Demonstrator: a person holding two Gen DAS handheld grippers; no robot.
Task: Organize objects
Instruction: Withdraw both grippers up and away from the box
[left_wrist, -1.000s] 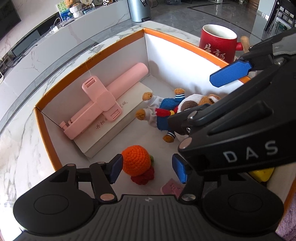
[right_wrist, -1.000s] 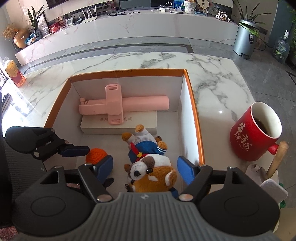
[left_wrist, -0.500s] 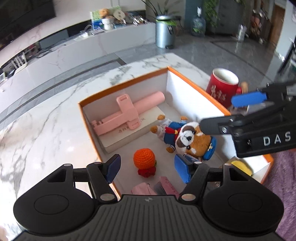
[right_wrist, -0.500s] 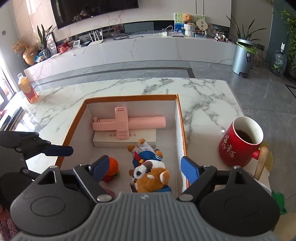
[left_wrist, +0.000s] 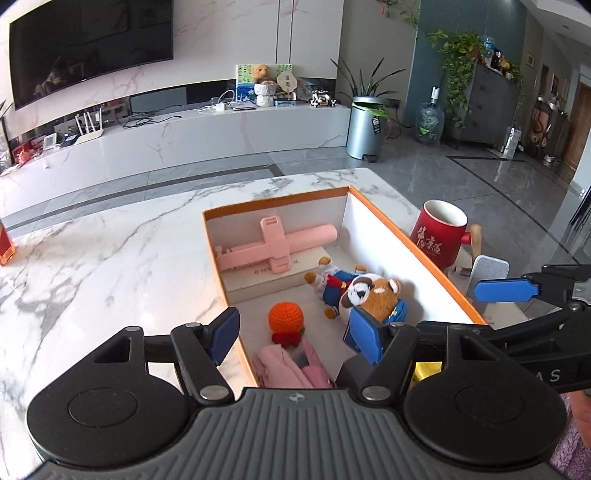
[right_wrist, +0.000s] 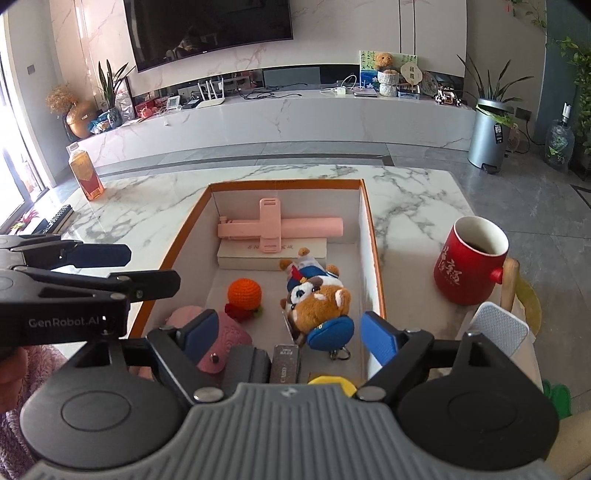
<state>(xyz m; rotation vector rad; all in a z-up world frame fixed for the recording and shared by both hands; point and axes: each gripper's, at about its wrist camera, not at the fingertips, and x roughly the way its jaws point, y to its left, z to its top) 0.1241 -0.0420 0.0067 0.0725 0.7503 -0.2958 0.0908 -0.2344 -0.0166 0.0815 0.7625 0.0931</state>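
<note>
Box (left_wrist: 373, 218), orange-rimmed, sat mid-frame on marble worktop (left_wrist: 110, 251); held pink stick (left_wrist: 280, 243), orange crochet ball (left_wrist: 285, 317), plush dog (left_wrist: 364, 291). Left gripper (left_wrist: 291, 332) jaws opening, empty. Right gripper (right_wrist: 291, 332) jaws wide, empty.

We see bright daylight entering from the window (right_wrist: 14, 158) at left. Frames are sharp, with fisheye bending at the edges and dark corners.

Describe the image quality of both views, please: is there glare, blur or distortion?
Left wrist view: sharp; fisheye bends the TV and darkens the corners; soft sheen on the marble table. Right wrist view: also sharp and curved; bright window glare at the left edge.
</note>
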